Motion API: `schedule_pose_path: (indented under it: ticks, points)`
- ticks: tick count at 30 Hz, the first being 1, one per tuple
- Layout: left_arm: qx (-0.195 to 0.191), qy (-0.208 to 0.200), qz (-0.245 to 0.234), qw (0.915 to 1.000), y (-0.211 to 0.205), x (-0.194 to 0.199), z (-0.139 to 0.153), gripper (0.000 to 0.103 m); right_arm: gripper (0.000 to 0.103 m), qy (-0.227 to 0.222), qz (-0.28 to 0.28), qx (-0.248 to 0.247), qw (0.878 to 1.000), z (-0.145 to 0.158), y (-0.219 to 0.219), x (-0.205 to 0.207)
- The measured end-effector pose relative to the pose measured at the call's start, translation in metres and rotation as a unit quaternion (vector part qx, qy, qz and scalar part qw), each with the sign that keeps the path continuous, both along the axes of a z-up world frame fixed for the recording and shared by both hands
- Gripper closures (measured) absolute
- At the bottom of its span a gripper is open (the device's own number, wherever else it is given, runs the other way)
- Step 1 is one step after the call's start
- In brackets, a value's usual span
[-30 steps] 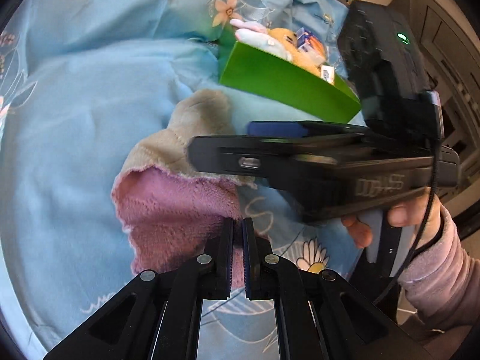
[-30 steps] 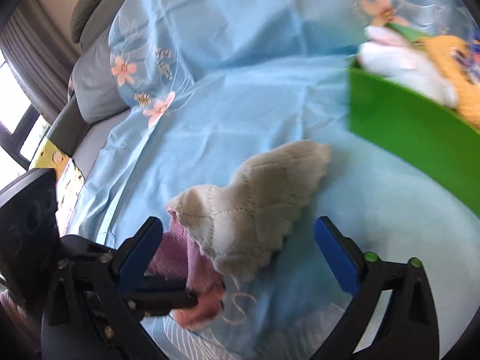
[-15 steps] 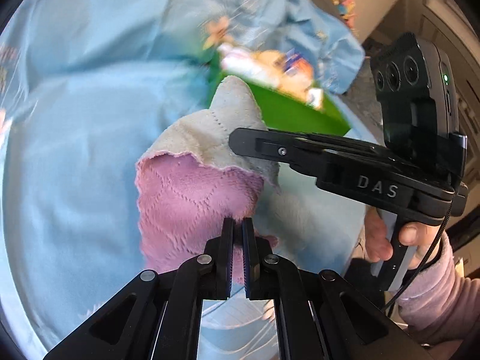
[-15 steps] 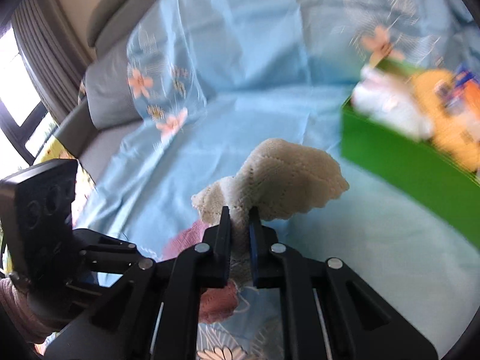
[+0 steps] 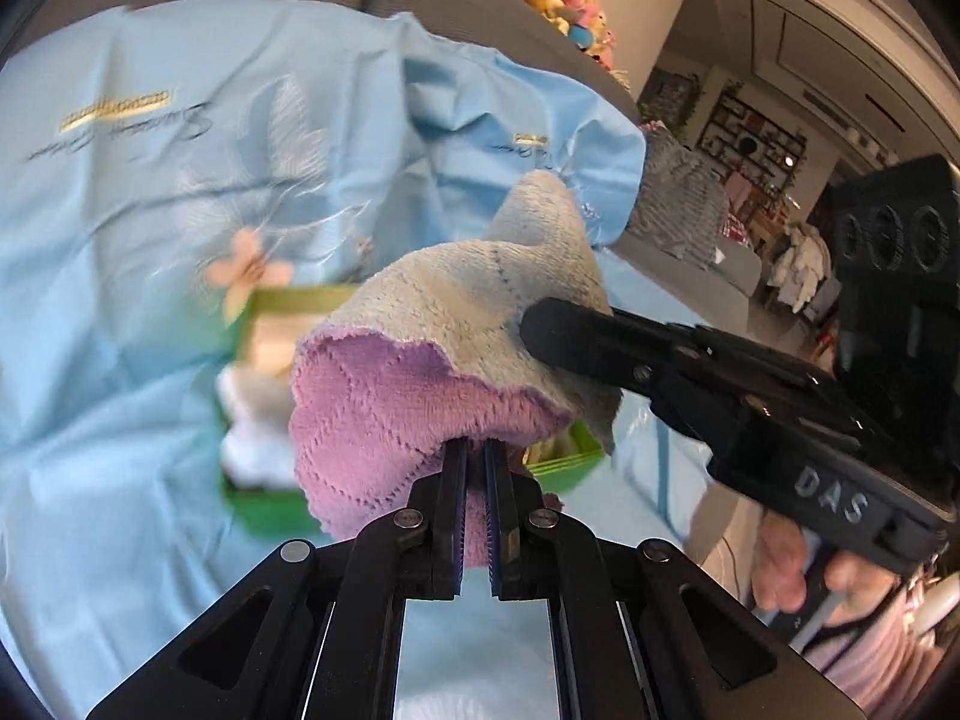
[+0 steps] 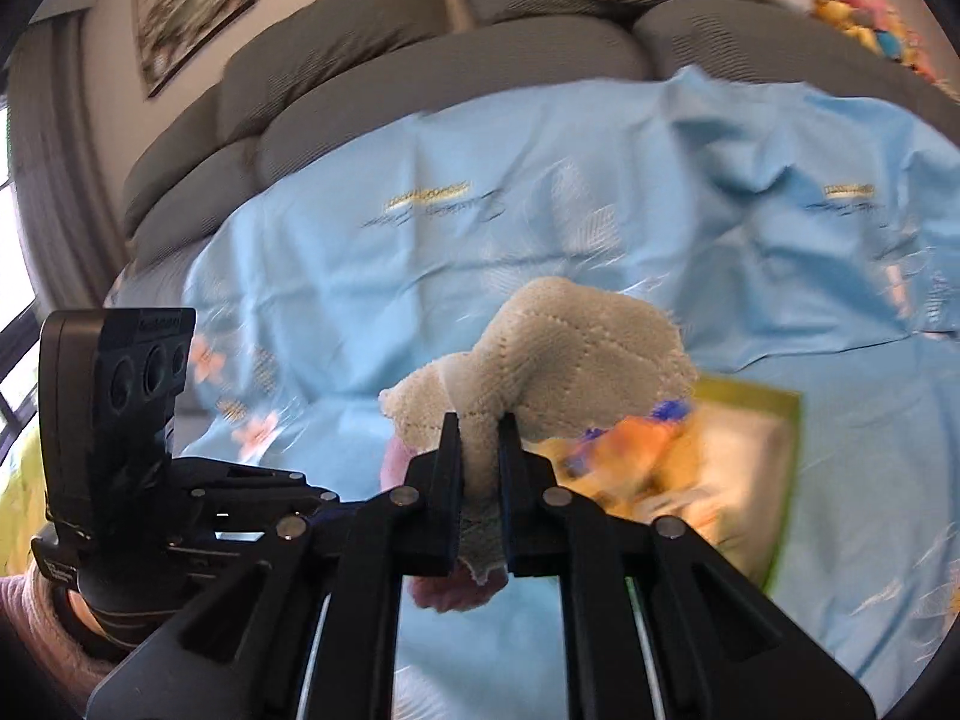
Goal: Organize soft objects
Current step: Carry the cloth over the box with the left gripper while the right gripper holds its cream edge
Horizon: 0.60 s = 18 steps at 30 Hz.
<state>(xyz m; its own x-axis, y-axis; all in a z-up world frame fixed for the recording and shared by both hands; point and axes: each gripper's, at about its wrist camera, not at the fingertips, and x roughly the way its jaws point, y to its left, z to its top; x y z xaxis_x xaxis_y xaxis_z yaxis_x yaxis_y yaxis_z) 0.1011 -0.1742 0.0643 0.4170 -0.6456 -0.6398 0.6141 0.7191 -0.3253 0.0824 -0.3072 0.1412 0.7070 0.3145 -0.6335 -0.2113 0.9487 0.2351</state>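
Observation:
A small fleece cloth, purple on one side [image 5: 384, 414] and cream on the other [image 6: 564, 354], hangs in the air between both grippers. My left gripper [image 5: 474, 462] is shut on its purple edge. My right gripper [image 6: 480, 438] is shut on its cream edge and shows in the left wrist view [image 5: 690, 372] as a black bar at the right. A green box [image 5: 264, 504] holding soft toys sits on the blue sheet just behind and below the cloth; it also shows in the right wrist view [image 6: 780, 480].
A light blue flowered sheet [image 6: 540, 228] covers a grey sofa [image 6: 420, 66]. Several plush toys [image 5: 570, 6] sit on the sofa back at the far right. The left gripper body [image 6: 120, 420] is at the left in the right wrist view.
My right gripper closed on the cream edge. Both grippers lifted the cloth off the sheet and carried it up toward the green box.

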Motion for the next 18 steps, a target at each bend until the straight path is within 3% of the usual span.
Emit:
schedule_pose_path:
  ticks: [7,12,18]
  points:
    - [0.052,0.012,-0.001,0.9986,-0.066,0.055,-0.014,0.099,0.090,0.040,-0.055,-0.017,0.998,-0.024,-0.054,0.043]
    - [0.102,0.019,0.018,0.9944,-0.083,0.075,-0.040,0.099,0.090,0.082,-0.072,-0.009,0.994,-0.060,-0.068,0.072]
    - [0.111,0.022,0.039,0.9927,-0.081,0.083,-0.044,0.099,0.085,0.102,-0.069,0.005,0.992,-0.075,-0.069,0.087]
